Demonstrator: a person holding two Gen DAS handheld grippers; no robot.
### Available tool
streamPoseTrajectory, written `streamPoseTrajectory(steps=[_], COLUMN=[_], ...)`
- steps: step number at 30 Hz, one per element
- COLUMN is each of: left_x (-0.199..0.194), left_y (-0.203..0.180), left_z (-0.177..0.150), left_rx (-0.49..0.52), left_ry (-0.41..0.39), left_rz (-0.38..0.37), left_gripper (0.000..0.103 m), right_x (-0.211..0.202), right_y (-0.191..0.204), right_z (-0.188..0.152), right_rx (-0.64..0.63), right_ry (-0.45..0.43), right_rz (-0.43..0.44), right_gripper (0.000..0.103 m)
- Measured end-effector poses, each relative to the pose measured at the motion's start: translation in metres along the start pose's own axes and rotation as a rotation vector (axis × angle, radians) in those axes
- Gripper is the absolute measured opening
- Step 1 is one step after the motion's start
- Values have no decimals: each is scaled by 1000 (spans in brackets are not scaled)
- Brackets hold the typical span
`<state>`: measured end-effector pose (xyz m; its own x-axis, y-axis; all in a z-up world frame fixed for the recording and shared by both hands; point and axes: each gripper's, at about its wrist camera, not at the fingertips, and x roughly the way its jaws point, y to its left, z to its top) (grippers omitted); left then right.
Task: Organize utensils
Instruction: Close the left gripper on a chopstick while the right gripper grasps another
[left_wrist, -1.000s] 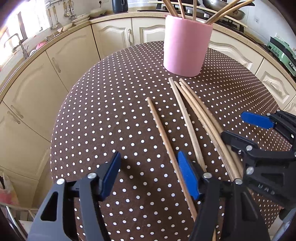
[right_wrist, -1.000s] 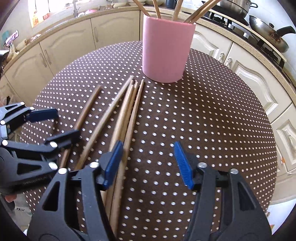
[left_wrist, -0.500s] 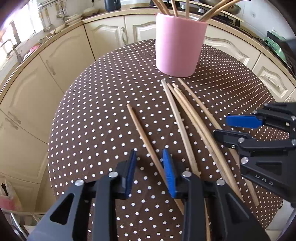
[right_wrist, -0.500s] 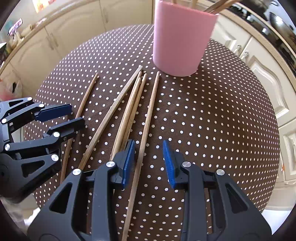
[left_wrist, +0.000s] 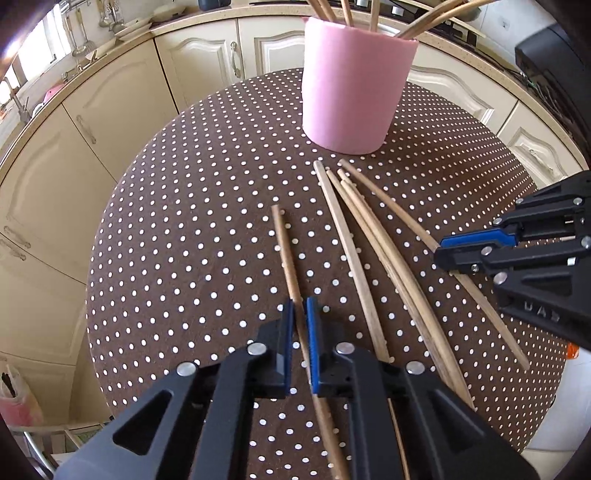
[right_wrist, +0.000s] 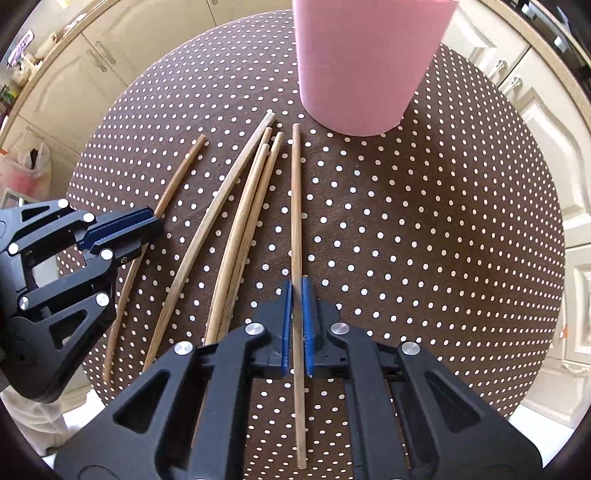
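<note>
Brown polka-dot tablecloth on the round table (left_wrist: 177, 258) is your work surface, with the tall pink cylindrical holder (left_wrist: 354, 85) at its far side as landmark; several wooden sticks already stand in it.

Change since a second ago: both grippers were wide open, and now both have closed down to a stick's width. Your left gripper (left_wrist: 300, 343) pinches the lone thin wooden chopstick (left_wrist: 286, 254) lying left of the bundle, its tip pointing toward the holder but well short of it. Your right gripper (right_wrist: 296, 325) pinches the straight wooden chopstick (right_wrist: 295, 206) whose far tip lies just beside the holder's base. Both sticks look flat on the cloth, not lifted yet. So I'd judge two grasps made; lift and drop into the holder comes next.

Left behind: three loose wooden chopsticks (right_wrist: 236, 221) between your two held ones, tips fanned near the holder's base. They lie close to the right-held stick, so lift straight up or you may drag them. Sticks already leaning in the holder crowd its mouth; aim for a gap.

Cream kitchen cabinets (left_wrist: 122, 122) sit beyond the holder, not in your way.
</note>
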<state>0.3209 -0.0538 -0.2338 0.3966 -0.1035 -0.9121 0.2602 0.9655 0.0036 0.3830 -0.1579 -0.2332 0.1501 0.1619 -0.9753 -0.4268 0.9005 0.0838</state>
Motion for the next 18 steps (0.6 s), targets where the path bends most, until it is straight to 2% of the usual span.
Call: streamPoseTrajectory(steps=[10, 18], left_x=[-2, -33], left_y=[4, 10], left_z=[-2, -8], left_rx=[-40, -43], left_ry=[-23, -136], left_rz=[-33, -64], left_gripper=[5, 5], right_x=[-7, -21], right_y=[-27, -42], right_z=[-12, -42], right_rx=[44, 64], right_ry=[-72, -175], right_rz=[49, 93], right_gripper=[6, 6])
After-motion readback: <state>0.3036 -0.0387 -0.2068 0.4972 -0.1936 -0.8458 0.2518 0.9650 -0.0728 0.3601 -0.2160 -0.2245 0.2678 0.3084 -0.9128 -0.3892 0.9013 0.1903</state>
